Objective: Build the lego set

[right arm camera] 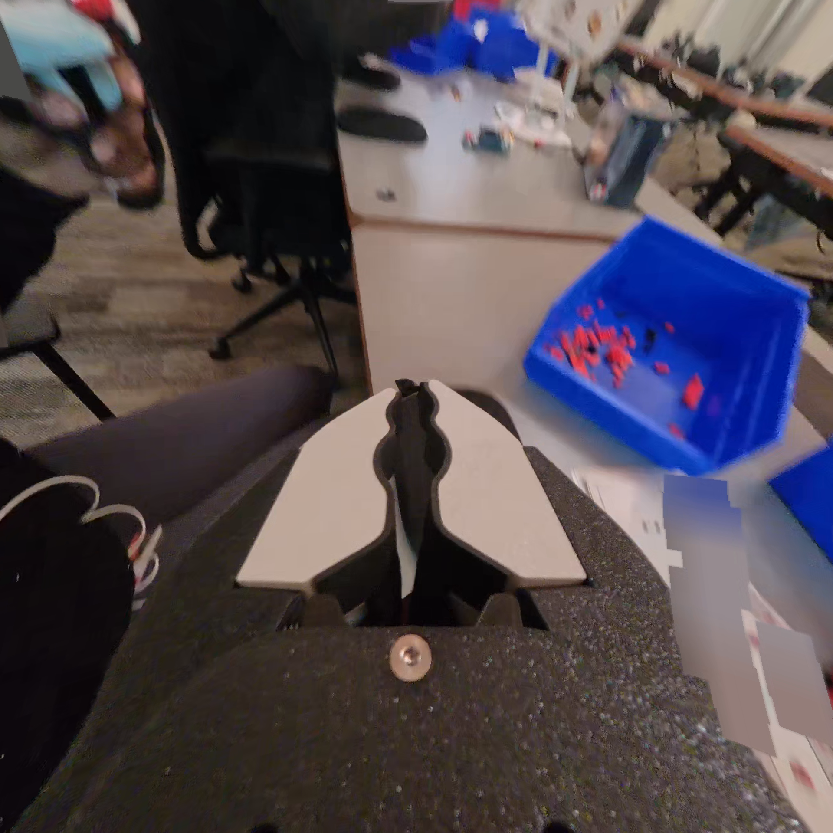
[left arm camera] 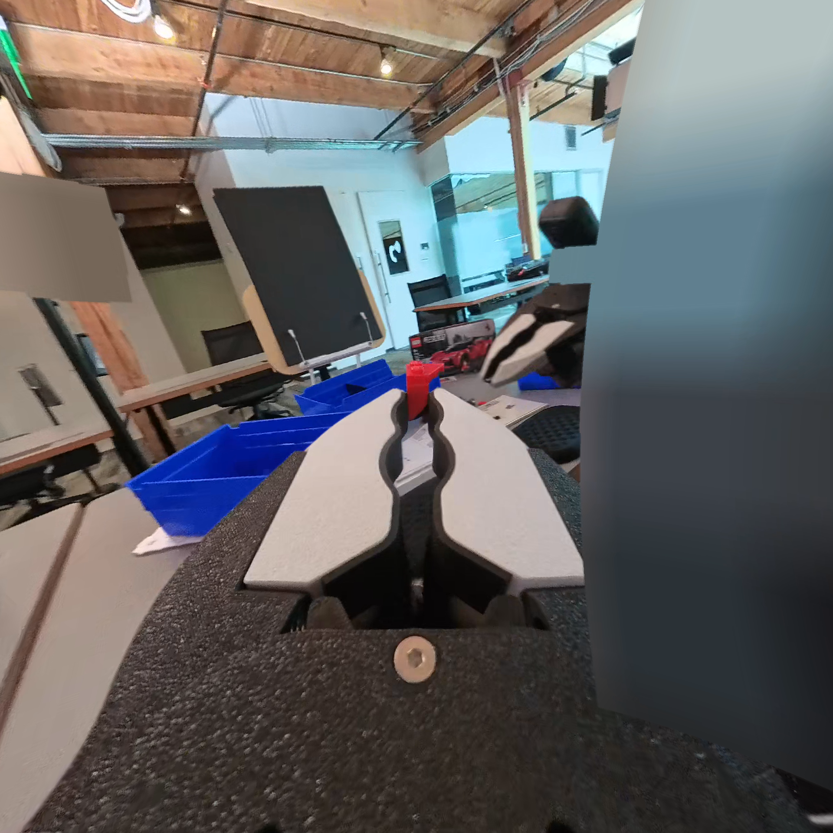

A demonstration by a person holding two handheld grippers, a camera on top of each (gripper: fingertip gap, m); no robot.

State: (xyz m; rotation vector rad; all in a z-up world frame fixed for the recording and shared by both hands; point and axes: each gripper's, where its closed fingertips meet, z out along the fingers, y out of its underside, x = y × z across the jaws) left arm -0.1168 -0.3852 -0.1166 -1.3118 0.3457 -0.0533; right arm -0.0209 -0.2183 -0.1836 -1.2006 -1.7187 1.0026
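My left gripper is shut on a red lego piece, which sticks up from between the fingertips, held above the table. My right gripper is shut on a small black piece at its tips, held over the table's near edge. The right gripper also shows in the left wrist view, to the right of and beyond the red piece. A blue bin with several loose red and black lego pieces stands to the right of the right gripper.
Blue bins stand on the table left of the left gripper. A lego box stands at the back. Instruction sheets lie on the table. A person's leg and an office chair are left of the right gripper. My right fingertips sit around 20 cm from my left ones.
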